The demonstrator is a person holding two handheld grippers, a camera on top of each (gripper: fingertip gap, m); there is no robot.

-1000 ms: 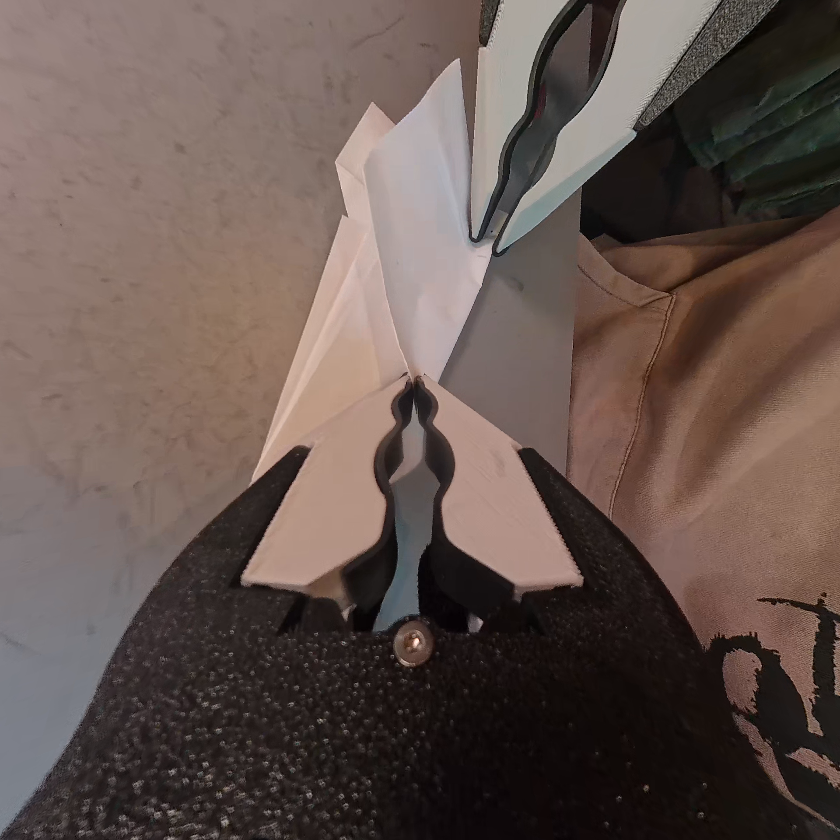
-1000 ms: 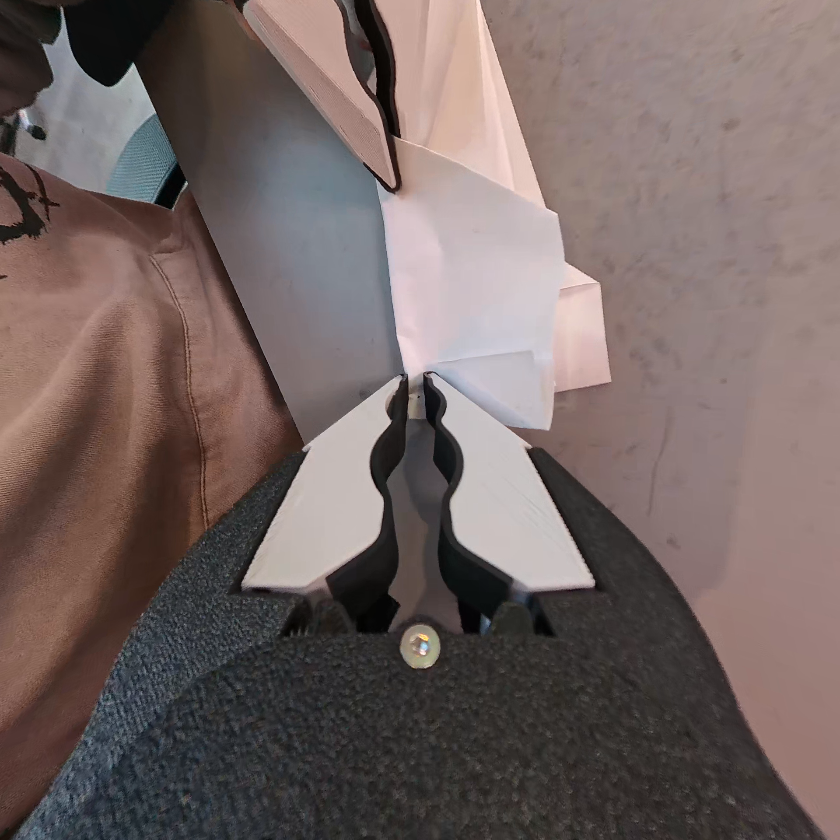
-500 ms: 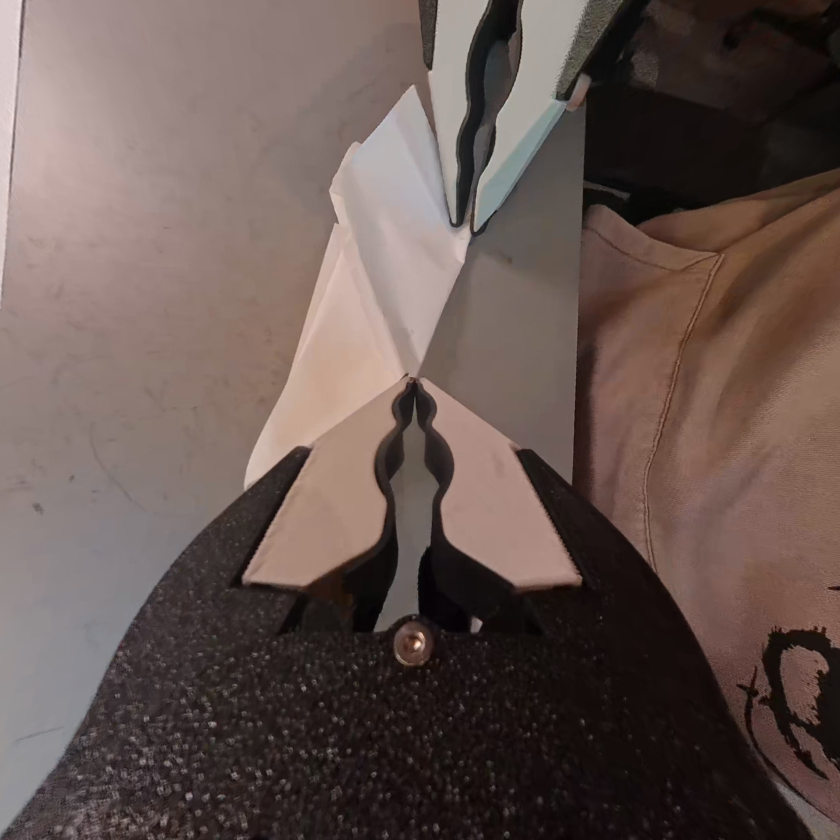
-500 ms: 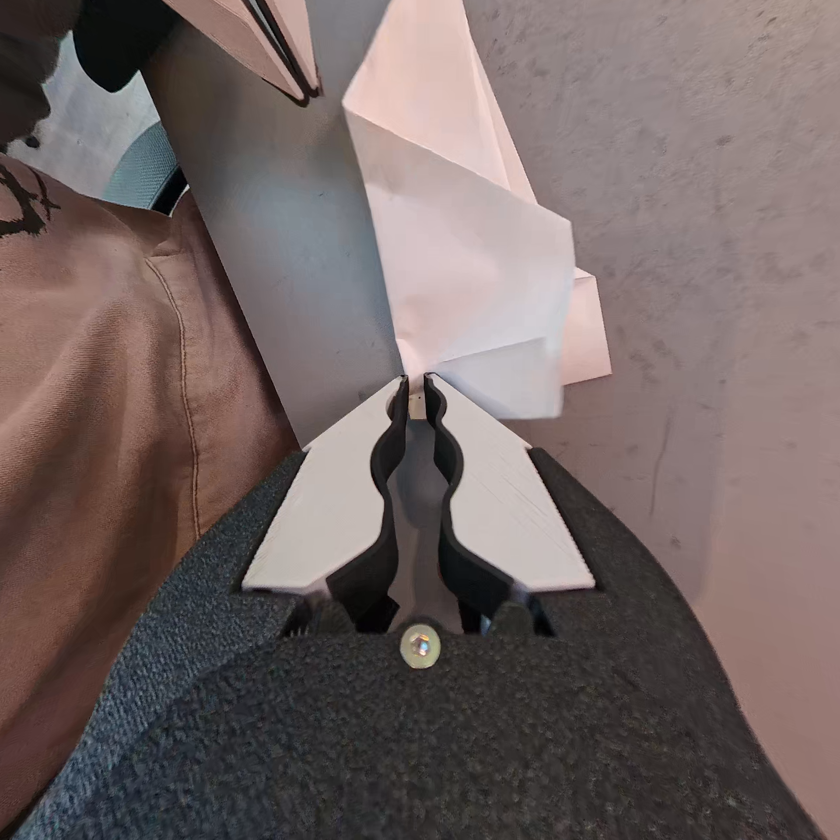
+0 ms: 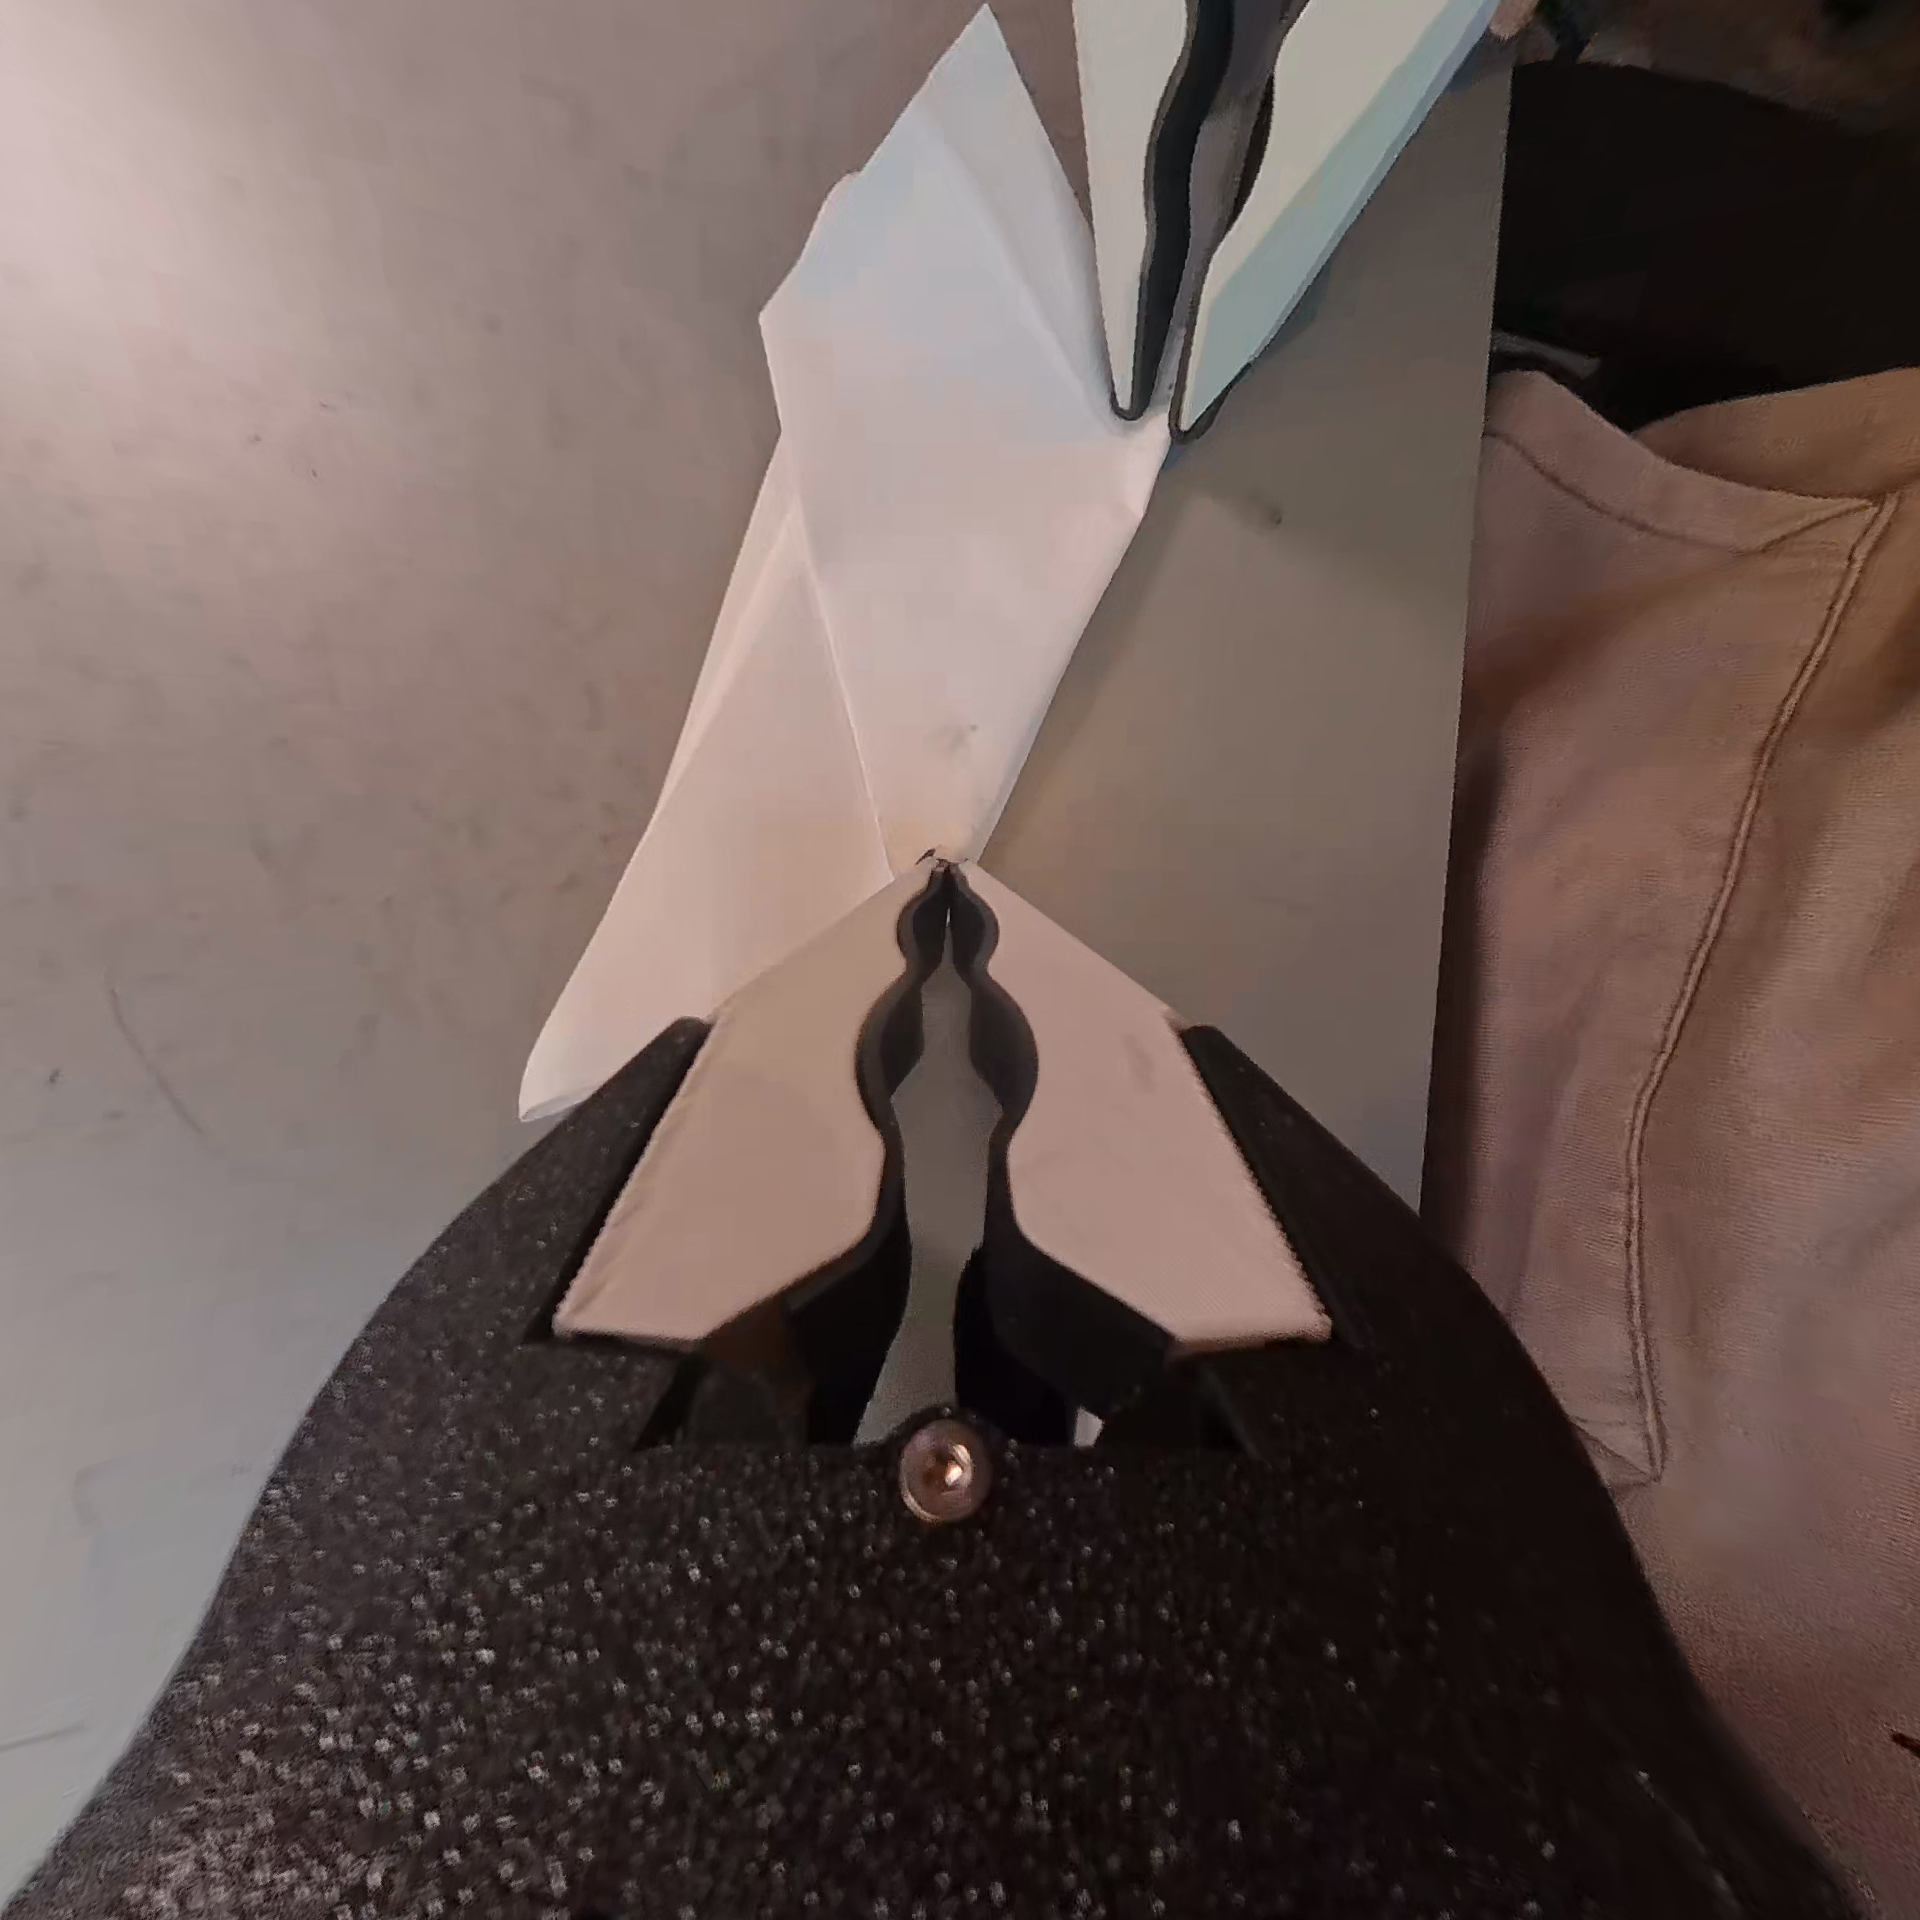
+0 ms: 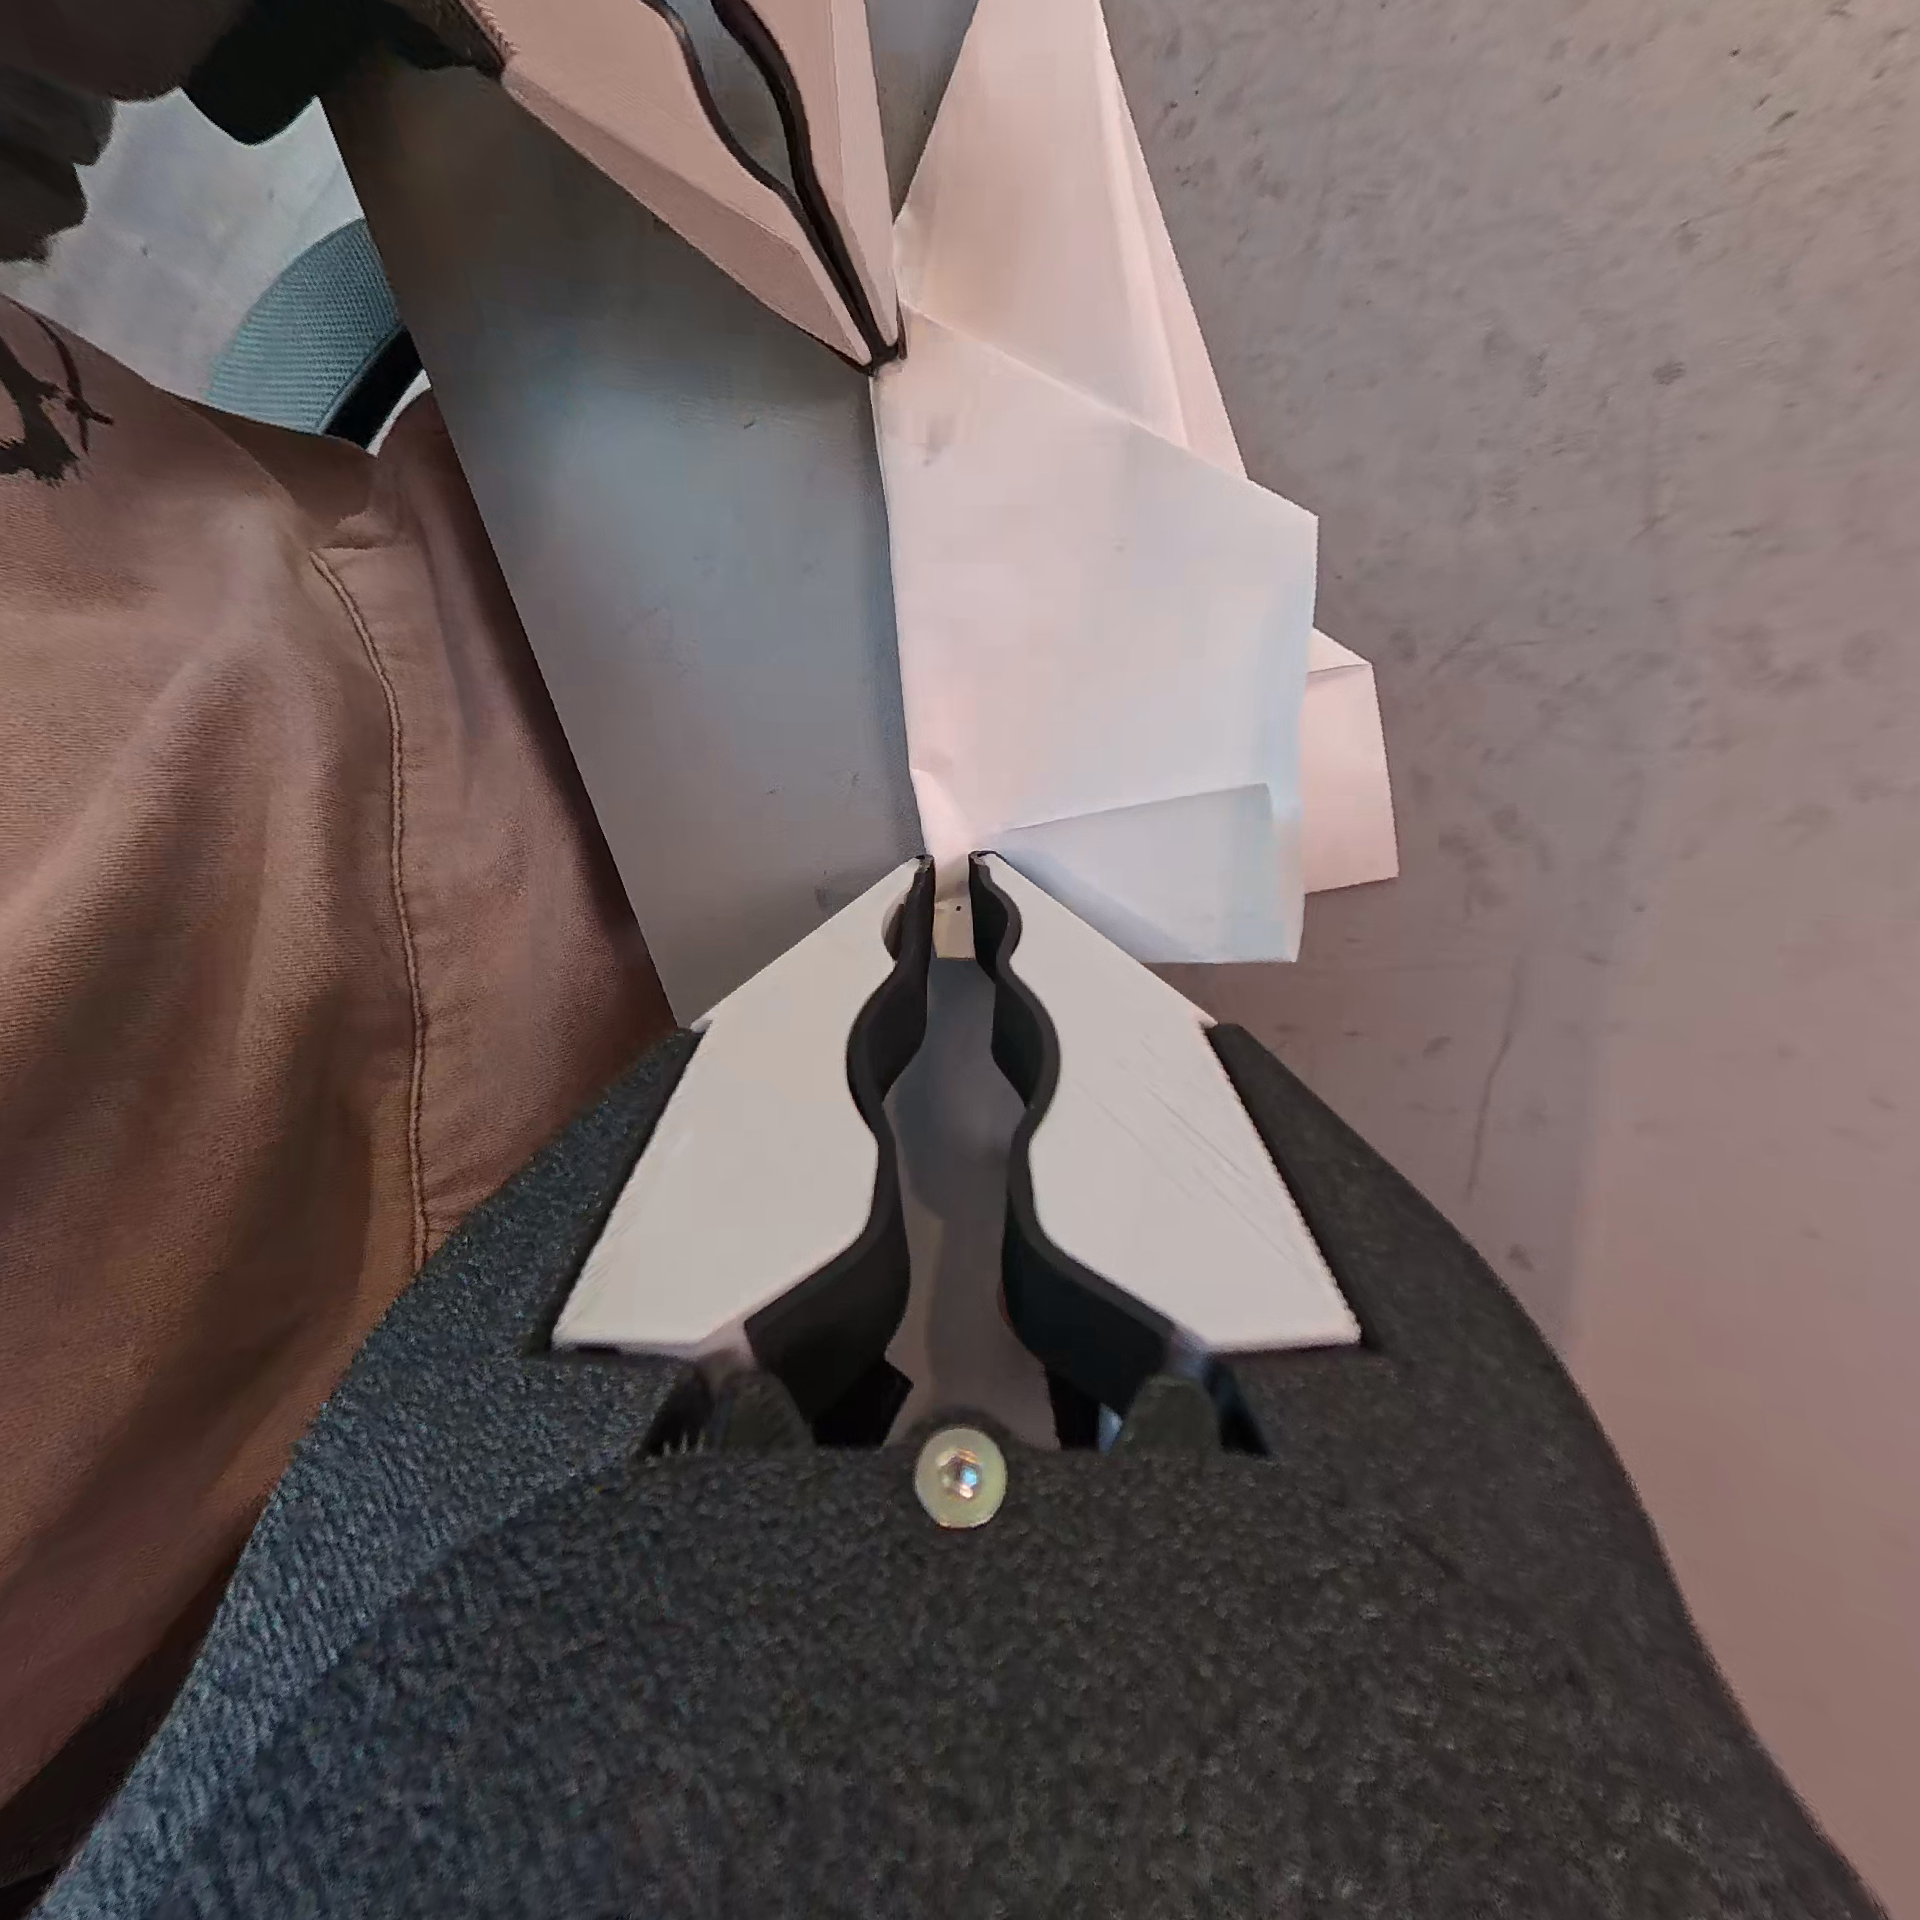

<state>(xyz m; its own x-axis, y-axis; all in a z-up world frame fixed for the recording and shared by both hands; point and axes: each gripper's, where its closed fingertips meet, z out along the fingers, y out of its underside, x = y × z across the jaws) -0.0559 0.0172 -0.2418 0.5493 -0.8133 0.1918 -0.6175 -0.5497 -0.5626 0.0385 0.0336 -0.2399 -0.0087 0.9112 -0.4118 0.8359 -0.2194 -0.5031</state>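
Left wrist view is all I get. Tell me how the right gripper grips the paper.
Observer: The right gripper has its tips almost together, with a corner of the folded paper between them.
Operator: Describe the paper beside those tips.
Observer: A folded flap lies just right of them, and a second layer sticks out past it.
Operator: Name anything beyond the shirt.
Observer: A grey mesh surface shows above the person's brown shirt.

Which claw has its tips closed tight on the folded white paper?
The left claw: its tips meet where the folded white paper enters. On the right claw the tips show a narrow gap with a paper edge in it.
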